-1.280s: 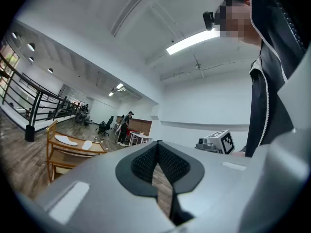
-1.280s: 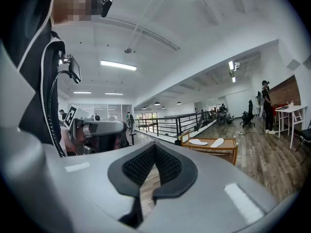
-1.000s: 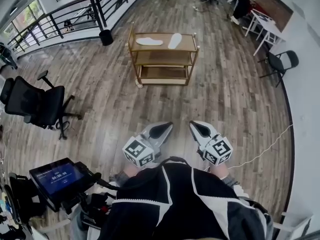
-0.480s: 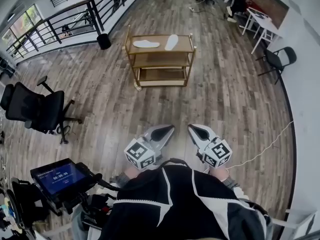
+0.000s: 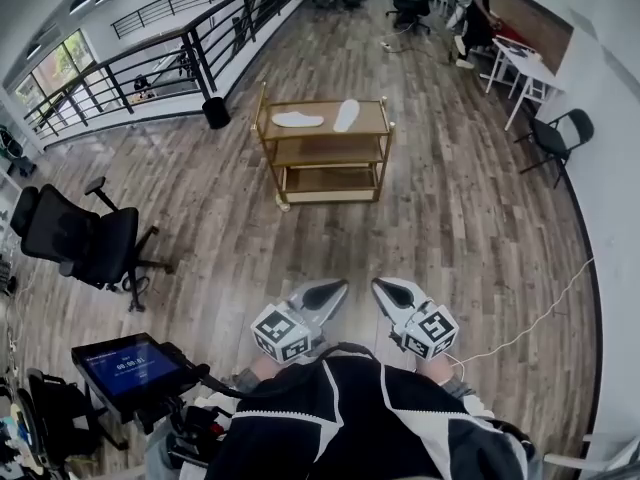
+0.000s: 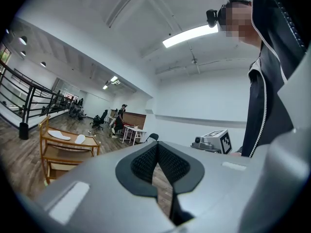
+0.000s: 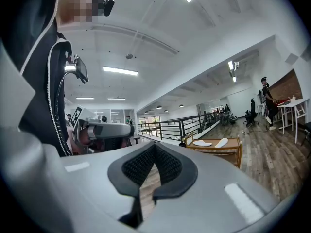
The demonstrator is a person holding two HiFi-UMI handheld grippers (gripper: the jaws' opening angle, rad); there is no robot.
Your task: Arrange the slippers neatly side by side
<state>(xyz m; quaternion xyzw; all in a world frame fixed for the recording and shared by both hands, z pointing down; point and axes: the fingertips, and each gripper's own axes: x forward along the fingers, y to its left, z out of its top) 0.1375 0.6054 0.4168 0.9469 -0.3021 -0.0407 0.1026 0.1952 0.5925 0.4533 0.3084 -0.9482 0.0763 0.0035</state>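
Head view, left hand-held gripper (image 5: 337, 286) and right hand-held gripper (image 5: 380, 285) closed, empty, slippers (image 5: 298, 120) on cart (image 5: 320, 134)

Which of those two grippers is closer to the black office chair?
Left. The black office chair stands off to the left of the left gripper; the right gripper is beside that one, on its far side.

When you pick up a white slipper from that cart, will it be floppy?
Probably a bit floppy: both slippers look thin and flat on the cart. They are likely light too. One shouldn't roll when nudged, since it lies flat.
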